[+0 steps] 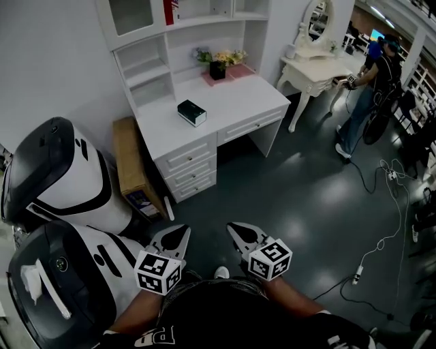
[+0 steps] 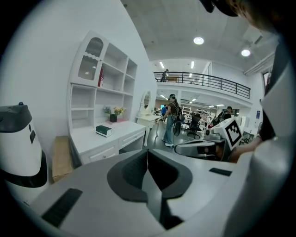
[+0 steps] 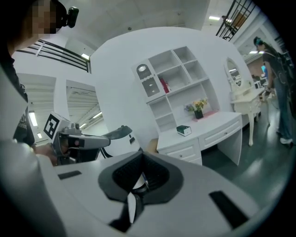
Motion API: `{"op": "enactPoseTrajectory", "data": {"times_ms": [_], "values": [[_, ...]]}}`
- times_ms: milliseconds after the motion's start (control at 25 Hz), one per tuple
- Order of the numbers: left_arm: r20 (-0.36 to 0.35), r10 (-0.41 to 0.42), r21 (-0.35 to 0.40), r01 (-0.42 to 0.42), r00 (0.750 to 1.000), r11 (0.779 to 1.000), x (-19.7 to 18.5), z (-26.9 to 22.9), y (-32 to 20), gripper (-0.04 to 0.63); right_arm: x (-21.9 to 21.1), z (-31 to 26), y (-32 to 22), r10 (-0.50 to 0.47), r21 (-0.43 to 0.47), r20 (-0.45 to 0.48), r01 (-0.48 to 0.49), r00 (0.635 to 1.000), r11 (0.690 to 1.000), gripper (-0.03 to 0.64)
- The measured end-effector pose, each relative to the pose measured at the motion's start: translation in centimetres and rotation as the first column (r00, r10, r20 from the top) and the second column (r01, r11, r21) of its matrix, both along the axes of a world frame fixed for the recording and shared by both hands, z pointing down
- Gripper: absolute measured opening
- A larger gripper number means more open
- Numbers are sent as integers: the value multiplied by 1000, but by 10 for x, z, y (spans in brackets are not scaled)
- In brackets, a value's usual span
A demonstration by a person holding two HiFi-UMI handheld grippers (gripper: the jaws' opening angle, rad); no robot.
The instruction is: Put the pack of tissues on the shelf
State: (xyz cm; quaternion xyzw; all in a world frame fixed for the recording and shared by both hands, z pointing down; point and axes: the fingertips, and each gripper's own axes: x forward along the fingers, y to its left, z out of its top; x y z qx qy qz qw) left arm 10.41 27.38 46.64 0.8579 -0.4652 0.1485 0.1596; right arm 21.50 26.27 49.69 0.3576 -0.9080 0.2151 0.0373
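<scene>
1. White is most of what we see. A white bench (image 1: 238, 95) with drawers (image 1: 187, 167) stands against the wall, and a white shelf (image 1: 143, 73) unit rises from its back edge.
2. We find the pack of tissues (image 1: 191, 112), a dark box with a pale side, lying flat on the bench top. It is left of the middle, below the open compartments of the shelf, and nothing else touches it. It also shows small in the left gripper view (image 2: 103, 131) and in the right gripper view (image 3: 183, 130).
3. Behind it, close to the wall, a black flower pot (image 1: 218, 68) sits on a pink mat (image 1: 235, 73).
4. Our left claw (image 1: 178, 233) is low in the head view, over the dark floor (image 1: 300, 198) and well apart from the bench. Its own view shows the jaws (image 2: 147, 152) pressed together with nothing between them.
5. Our right claw (image 1: 237, 232) is just beside the left one and points the same way, towards the bench. Its jaws are also pressed together and grip nothing (image 3: 142, 156).
6. A brown cardboard box (image 1: 129, 163) lies on the floor just left of the bench. It sits between the bench and a white-and-black machine (image 1: 68, 170). A second such machine (image 1: 61, 286) stands nearer to us.
7. To the right of the bench we see a pale dressing table (image 1: 313, 68) with an oval mirror (image 1: 320, 20). A person (image 1: 361, 102) stands beside it.
</scene>
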Motion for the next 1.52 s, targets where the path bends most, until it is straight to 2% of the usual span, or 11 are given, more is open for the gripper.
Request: {"op": "enactPoseTrajectory", "data": {"times_ms": [200, 600, 920, 1200, 1360, 1520], "values": [[5, -4, -3, 4, 1000, 1000, 3, -2, -13, 17, 4, 2, -11, -3, -8, 11, 3, 1000, 1000, 9], [-30, -9, -38, 8, 1000, 999, -1, 18, -46, 17, -7, 15, -39, -45, -28, -39, 44, 998, 999, 9], [-64, -26, -8, 26, 998, 1000, -19, 7, -112, 16, -21, 14, -92, -40, -27, -66, 38, 997, 999, 9], [-91, -46, -74, 39, 995, 996, -47, 24, -174, 15, -52, 19, -151, -63, -54, -94, 58, 994, 997, 9], [-98, -15, -30, 12, 995, 999, -61, 6, -221, 17, -72, 15, -194, -55, -55, -108, 49, 993, 997, 9], [-79, -21, 3, 21, 997, 1000, -95, -5, -264, 16, -110, 6, -231, -80, -41, -126, 76, 989, 996, 9]]}}
